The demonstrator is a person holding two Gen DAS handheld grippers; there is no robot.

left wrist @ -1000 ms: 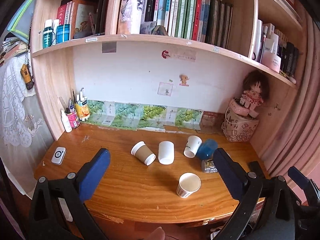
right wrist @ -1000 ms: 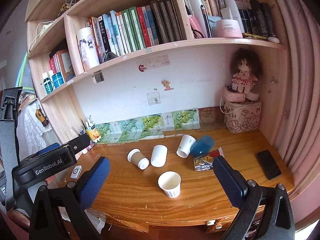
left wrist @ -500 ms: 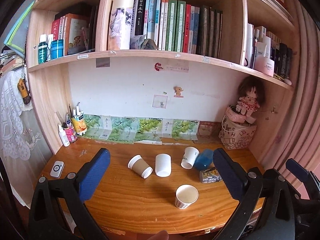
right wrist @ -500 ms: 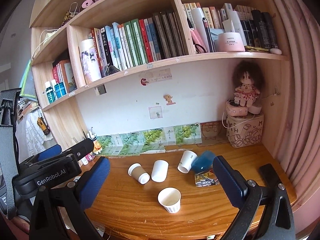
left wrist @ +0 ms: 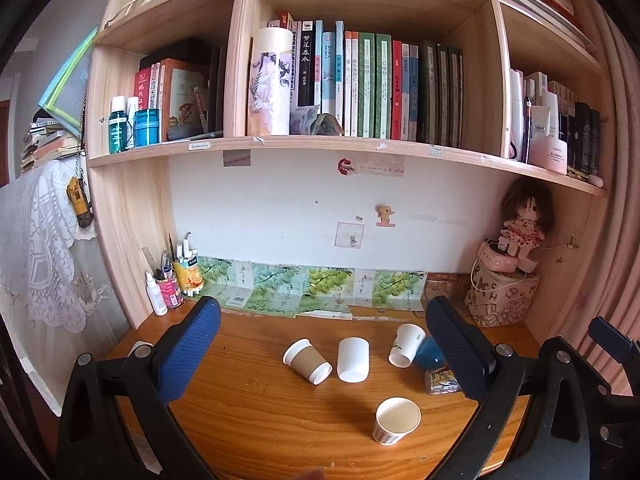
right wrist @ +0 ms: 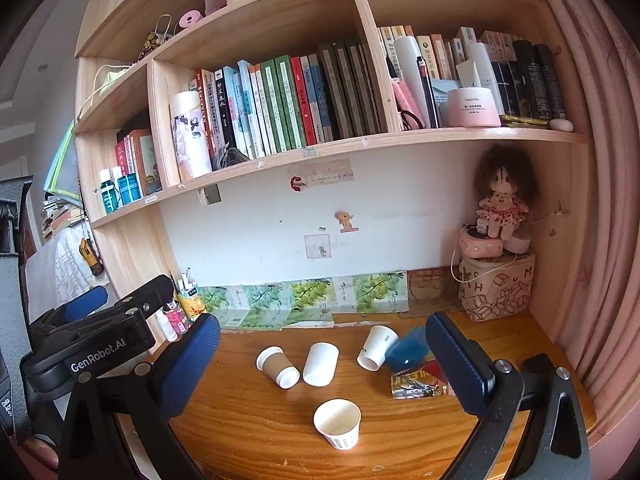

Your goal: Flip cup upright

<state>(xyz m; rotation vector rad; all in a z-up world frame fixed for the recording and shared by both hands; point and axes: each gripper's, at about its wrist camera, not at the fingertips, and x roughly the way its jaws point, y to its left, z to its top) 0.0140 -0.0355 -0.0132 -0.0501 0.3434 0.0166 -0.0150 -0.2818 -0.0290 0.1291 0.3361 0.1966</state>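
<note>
patterned paper cup (left wrist: 397,425) stands upright, mouth open, seemingly empty.

Wood desk (left wrist: 256,412), 1 upright cup (left wrist: 397,421), 4 tipped cups (left wrist: 353,360), foil packet (right wrist: 416,385)

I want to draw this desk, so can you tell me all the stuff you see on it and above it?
upright cup: 1, white, front of desk.
lying cups: brown-sleeved cup, plain white cup, printed white cup, blue cup, in a row mid-desk.
foil packet: 1, red and silver, right.
doll: 1, on patterned bag, back right.
books: many, on shelf.
pink jar: 1, shelf right.
pen pot: back left.
left gripper: blue pads, open.
right gripper: blue pads, open.
</note>
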